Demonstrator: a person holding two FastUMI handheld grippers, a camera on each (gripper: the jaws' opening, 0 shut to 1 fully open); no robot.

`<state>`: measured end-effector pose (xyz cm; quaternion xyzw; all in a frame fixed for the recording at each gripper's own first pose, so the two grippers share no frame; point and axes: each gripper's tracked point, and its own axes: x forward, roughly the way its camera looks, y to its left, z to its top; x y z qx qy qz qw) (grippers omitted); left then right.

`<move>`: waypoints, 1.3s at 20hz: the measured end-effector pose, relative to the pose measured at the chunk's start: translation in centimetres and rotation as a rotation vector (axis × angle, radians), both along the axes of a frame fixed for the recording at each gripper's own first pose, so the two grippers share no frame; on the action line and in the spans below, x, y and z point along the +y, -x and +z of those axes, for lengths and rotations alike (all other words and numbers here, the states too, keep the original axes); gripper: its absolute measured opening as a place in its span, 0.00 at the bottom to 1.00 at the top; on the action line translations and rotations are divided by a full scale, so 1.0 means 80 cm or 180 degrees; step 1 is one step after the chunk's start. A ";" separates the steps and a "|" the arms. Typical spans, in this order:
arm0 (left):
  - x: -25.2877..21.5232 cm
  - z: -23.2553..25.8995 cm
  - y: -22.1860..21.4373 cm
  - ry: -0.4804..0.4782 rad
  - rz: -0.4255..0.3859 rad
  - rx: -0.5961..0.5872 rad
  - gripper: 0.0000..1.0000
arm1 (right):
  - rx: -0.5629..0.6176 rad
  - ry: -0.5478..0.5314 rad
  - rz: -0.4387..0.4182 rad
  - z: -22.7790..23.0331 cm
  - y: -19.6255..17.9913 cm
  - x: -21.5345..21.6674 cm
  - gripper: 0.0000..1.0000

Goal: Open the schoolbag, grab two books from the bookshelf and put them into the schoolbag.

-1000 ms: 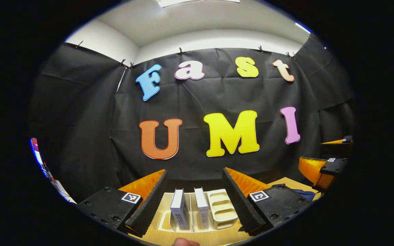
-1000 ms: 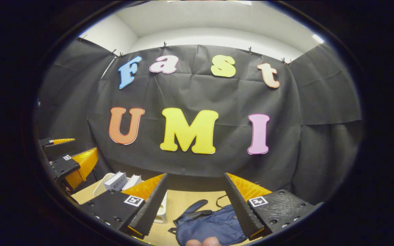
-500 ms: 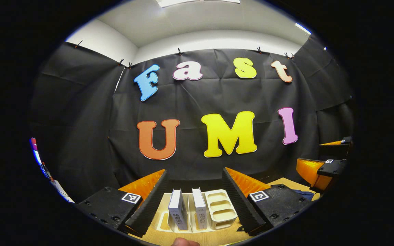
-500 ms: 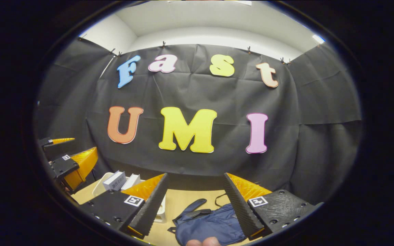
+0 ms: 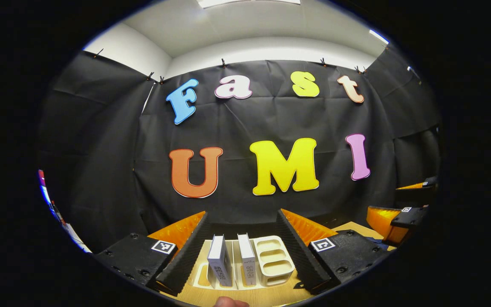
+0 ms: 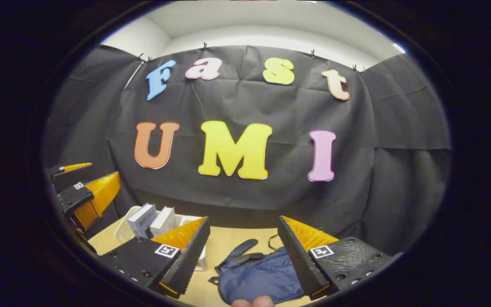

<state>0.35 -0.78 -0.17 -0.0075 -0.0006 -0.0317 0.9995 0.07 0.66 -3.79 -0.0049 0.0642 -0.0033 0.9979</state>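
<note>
The table (image 6: 228,247) carries the blue schoolbag (image 6: 258,277), lying closed just ahead of the right tool (image 6: 243,247), the nearer one, gaping wide and empty. The white bookshelf (image 5: 271,260) holds two upright books (image 5: 216,260) ahead of the left tool (image 5: 243,243), likewise wide and empty.

Recording booth: black cloth wall (image 5: 100,170), wooden table (image 6: 228,247)

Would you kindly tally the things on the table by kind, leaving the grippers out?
Books: 2
Bookshelf: 1
Schoolbag: 1
Total: 4
</note>
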 end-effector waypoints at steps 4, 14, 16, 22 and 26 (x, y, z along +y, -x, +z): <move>0.002 -0.010 0.002 0.0003 -0.0001 0.0053 0.99 | 0.0731 0.0045 0.0111 -0.093 0.002 0.015 0.95; 0.034 -0.037 0.014 -0.0013 0.0070 0.0196 0.99 | 0.2438 0.0311 0.0251 -0.321 0.020 0.049 0.96; 0.042 -0.042 0.017 -0.0038 0.0103 0.0216 0.99 | 0.2642 0.0326 0.0240 -0.348 0.023 0.050 0.94; 0.060 -0.044 0.017 -0.0065 0.0166 0.0230 0.99 | 0.3031 0.0611 0.0079 -0.415 0.013 0.050 0.99; 0.070 -0.046 0.014 -0.0081 0.0213 0.0235 0.99 | 0.3076 0.0865 -0.0092 -0.441 0.004 0.042 0.97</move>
